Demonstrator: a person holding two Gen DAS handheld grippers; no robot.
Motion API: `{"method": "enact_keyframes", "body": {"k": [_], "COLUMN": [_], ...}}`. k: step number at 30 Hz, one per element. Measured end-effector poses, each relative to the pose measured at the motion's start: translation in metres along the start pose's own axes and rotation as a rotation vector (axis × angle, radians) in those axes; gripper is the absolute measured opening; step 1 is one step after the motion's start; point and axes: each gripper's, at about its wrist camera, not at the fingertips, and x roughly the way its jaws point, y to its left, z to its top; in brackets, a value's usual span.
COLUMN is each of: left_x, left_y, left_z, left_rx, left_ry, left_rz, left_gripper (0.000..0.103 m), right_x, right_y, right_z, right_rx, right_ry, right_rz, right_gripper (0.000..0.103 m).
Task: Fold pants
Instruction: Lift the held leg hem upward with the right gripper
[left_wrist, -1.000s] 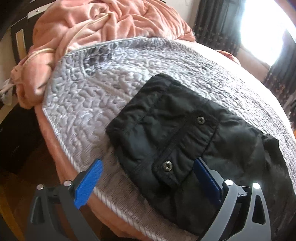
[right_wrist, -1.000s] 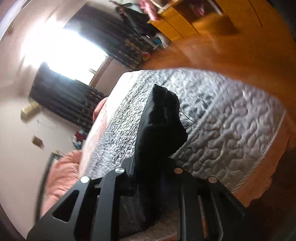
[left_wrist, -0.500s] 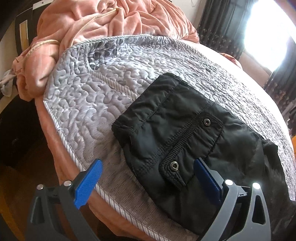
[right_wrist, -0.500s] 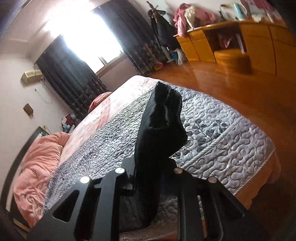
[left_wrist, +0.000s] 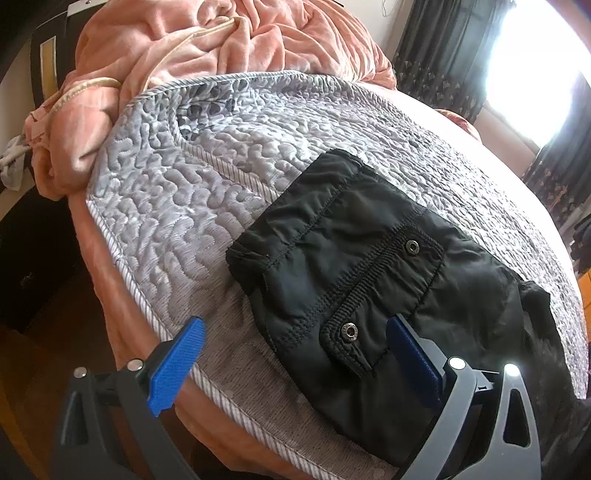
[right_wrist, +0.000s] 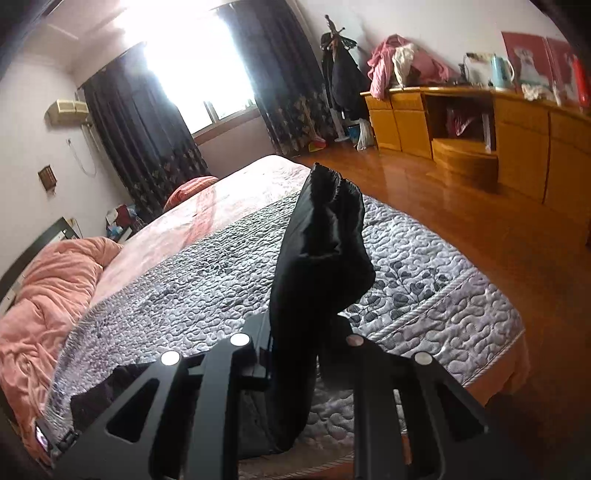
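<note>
Black pants (left_wrist: 369, 280) flat beneath wide-spread left gripper (left_wrist: 295, 354); right gripper (right_wrist: 295, 339) pinches lifted leg.

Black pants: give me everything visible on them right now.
The black pants are matte woven fabric, lightly wrinkled. The waist end lies flat on the grey quilted bedspread near the bed's edge, showing a stitched flap pocket with two metal snaps. The other end is pinched and lifted by the right hand-held gripper; the open left hand-held gripper straddles the pocket.
</note>
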Motion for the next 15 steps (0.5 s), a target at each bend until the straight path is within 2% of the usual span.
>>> {"method": "enact_keyframes", "body": {"k": [15], "left_x": [0.001], "left_y": [-0.003], "left_z": [-0.001], "left_rx": [0.011], "left_ry": [0.004], "left_rz": [0.010], "left_gripper": [0.099], "right_x": [-0.018], "right_y": [0.037], "right_z": [0.010], "right_rx": [-0.093], "right_ry": [-0.044], "right_rz": [-0.010], "right_gripper": [0.016]}}
